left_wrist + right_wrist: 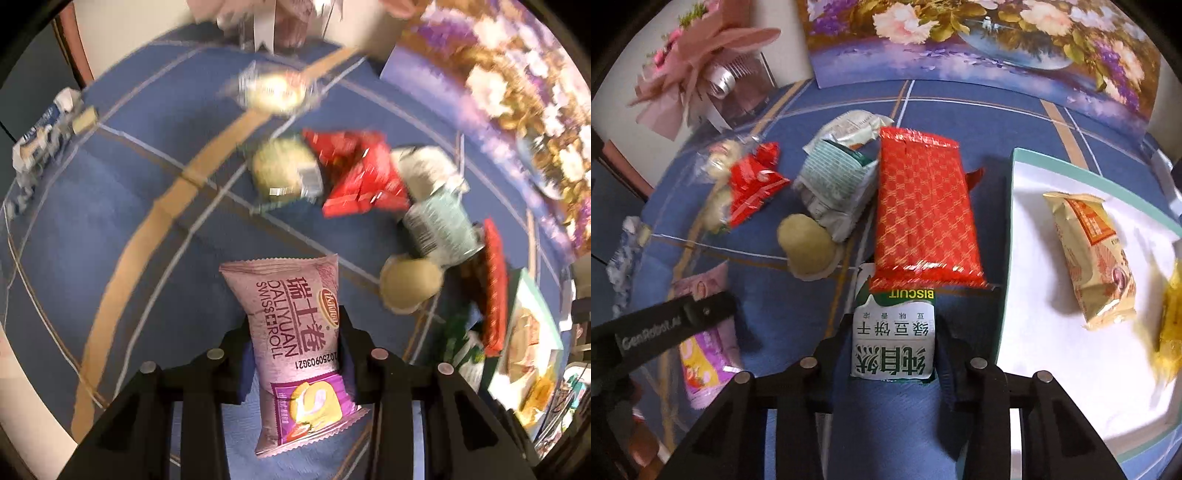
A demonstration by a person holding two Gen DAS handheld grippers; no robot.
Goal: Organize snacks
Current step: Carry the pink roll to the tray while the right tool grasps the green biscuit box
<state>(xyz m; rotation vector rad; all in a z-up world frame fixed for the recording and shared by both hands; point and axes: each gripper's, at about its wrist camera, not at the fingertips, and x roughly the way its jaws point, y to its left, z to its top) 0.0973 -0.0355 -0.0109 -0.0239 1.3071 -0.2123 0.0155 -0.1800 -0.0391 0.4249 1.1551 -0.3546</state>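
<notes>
- Left gripper: clamped on a pink swiss roll packet, black fingers pressing both long sides; packet lifted clear of the blue tablecloth.
- Printed on that packet: "DALIYUAN SWISS ROLL", large Chinese characters, a round red logo and the code "2025090З621"-style date string reading 2025090 3G21; purple panel with a yellow roll picture at the near end.
- Right gripper: closed tight on a green-and-white biscuit packet, which lies on the cloth just left of the white tray.
- Readable on the biscuit packet: "BISCUIT" in yellow on green, plus Chinese characters in green on white, all upside down from the right wrist view.
- Far end of the biscuit packet tucked under a red packet with a gold lattice pattern; no legible text there.
- On the tray: a beige snack bag with an orange label, writing too small to read, and a yellow wrapper at the right edge.
- Loose on the cloth beyond: a pale green printed packet, a round pale pastry, a small crumpled red wrapper.
- "GenRobot.AI" lettered on the left gripper's black arm, seen at lower left of the right wrist view, pink packet beneath it.
- Flower painting propped behind the table.
</notes>
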